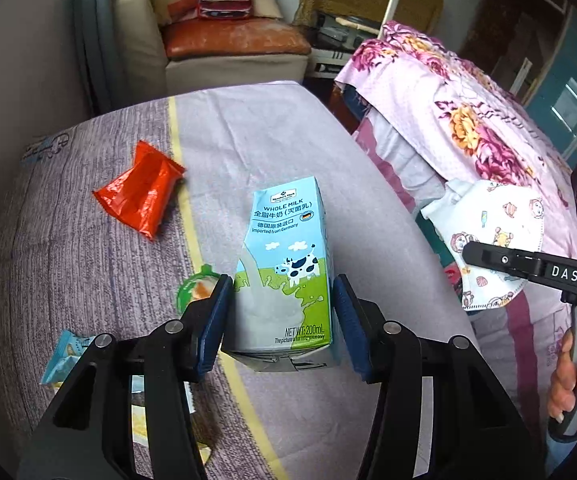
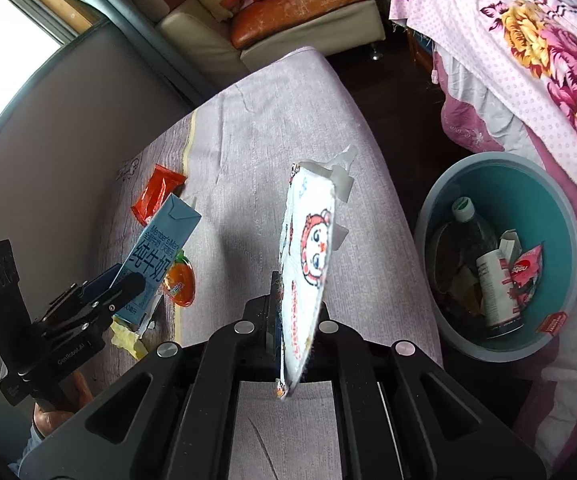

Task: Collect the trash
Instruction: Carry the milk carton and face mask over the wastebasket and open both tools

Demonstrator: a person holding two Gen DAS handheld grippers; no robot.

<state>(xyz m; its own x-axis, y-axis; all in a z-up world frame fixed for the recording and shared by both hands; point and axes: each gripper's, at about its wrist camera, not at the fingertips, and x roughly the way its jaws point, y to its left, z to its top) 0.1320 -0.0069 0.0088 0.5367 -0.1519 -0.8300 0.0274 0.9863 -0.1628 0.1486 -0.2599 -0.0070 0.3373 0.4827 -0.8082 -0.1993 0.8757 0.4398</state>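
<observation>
Two grippers carrying trash above the bed.
Left gripper [image 1: 282,316] clamps the milk carton [image 1: 288,264]; right gripper [image 2: 288,320] pinches the face mask [image 2: 308,252] beside the bin [image 2: 560,240].

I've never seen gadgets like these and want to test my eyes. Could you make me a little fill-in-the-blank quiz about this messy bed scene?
1. The left gripper holds a blue-and-green ____ carton.
2. The right gripper pinches a white cartoon-printed face ____.
3. The round teal plastic bin stands on the ____, beside the bed.
4. A crumpled ____ snack wrapper lies on the grey bedsheet.

Missing words: milk; mask; floor; orange-red
</observation>
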